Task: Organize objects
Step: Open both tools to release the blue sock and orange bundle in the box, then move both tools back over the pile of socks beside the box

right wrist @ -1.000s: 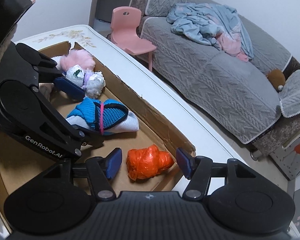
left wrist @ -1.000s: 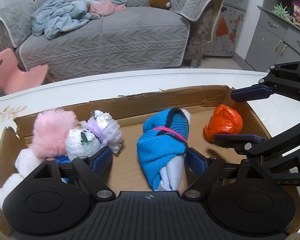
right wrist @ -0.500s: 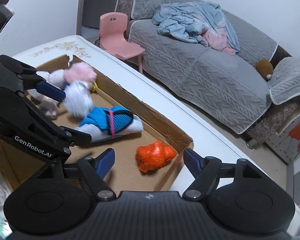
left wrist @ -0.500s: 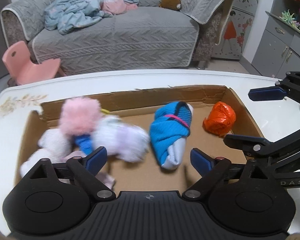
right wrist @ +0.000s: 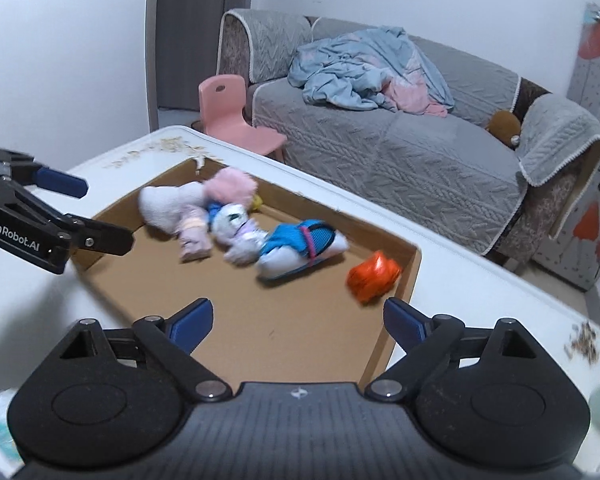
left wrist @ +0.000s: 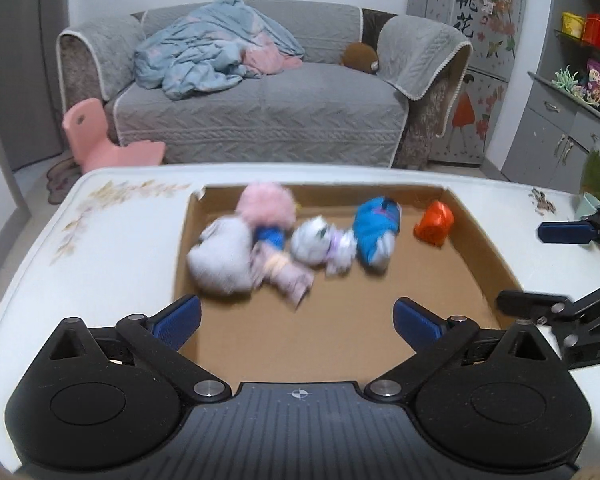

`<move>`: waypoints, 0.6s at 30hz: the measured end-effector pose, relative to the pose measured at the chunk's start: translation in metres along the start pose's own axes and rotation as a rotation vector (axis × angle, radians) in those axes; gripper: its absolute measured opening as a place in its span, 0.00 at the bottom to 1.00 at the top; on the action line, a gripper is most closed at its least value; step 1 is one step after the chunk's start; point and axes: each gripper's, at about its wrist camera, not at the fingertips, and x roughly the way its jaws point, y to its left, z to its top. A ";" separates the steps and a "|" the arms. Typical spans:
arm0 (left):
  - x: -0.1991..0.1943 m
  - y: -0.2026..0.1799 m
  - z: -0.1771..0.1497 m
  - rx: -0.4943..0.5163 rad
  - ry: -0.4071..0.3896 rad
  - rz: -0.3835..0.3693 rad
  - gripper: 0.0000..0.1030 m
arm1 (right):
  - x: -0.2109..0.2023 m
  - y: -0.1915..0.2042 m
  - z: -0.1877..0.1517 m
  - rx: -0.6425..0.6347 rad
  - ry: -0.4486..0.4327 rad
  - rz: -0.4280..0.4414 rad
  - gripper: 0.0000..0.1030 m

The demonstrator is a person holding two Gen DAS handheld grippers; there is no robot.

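A shallow cardboard box (left wrist: 480, 256) lies on a white table (left wrist: 112, 232), and everything being tidied appears to sit inside it already. Ahead of the left gripper (left wrist: 296, 320), toward the box's far wall, a blurred cluster lies together: a white plush (left wrist: 220, 260), a pink pom-pom (left wrist: 266, 204) and a silvery bundle (left wrist: 320, 240), touching one another. Just to the right of them is a rolled blue sock (left wrist: 376, 232), and further right, near the box's far right corner, an orange bundle (left wrist: 436, 222) lies apart from the rest. The near half of the box floor is bare cardboard. The left gripper's jaws have just been opening and stand wide, with nothing between them; it hangs over the box's near edge. The right gripper (right wrist: 298, 322) likewise has just been opening, its jaws spread and empty, with the orange bundle just beyond its right finger. Each gripper shows at the side of the other's view, well clear of the items. Judging from this, the placing looks done or nearly so: nothing loose shows on the table near the box, though a few things at the picture edges are too blurred to name. Beyond the table stand a grey sofa (left wrist: 260, 108) and a small pink chair (right wrist: 232, 116).
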 end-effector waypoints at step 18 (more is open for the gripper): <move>-0.094 0.002 -0.154 -0.050 -0.104 -0.135 1.00 | -0.082 0.066 -0.124 0.096 -0.125 0.125 0.96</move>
